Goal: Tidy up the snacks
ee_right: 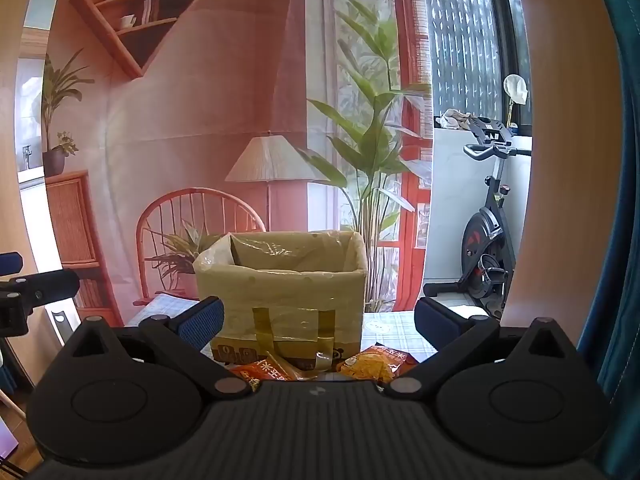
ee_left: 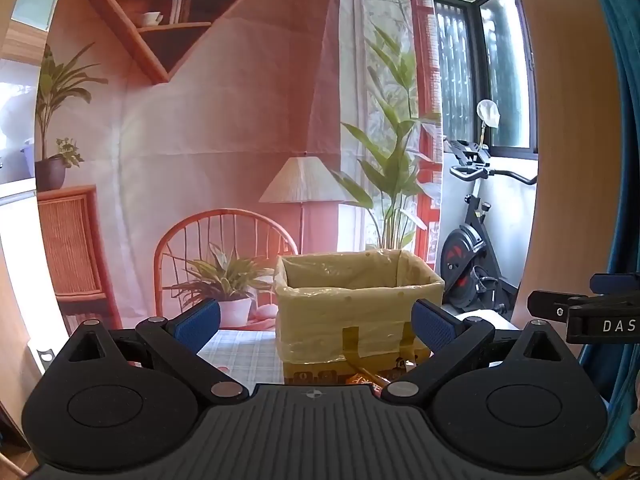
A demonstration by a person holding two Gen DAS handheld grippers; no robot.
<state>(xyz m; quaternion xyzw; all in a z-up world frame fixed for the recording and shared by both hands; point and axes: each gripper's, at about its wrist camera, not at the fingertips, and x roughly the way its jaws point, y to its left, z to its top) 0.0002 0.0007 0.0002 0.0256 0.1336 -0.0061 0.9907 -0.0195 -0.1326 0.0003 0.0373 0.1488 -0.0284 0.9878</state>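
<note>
Here, my left tongs point(ee_left: 316, 324) and right tongs point(ee_right: 318, 322) gape empty; snack packets point(ee_right: 372, 364) crowding the box point(ee_right: 288, 296) risk a clumsy snag.

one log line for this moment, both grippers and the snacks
left gripper: open, empty | right gripper: open, empty | snack packets: on table before box | box: open-topped, upright | stage: no packet grasped yet

the orange snack packets point(ee_right: 372, 364) lie at the foot of the lined cardboard box point(ee_right: 288, 292), their lower parts hidden behind the right tongs' point(ee_right: 320, 320) black body, their print too small to read. in the left wrist view only a sliver of one packet point(ee_left: 366, 378) shows. the box's inside is out of sight below its rim.
</note>
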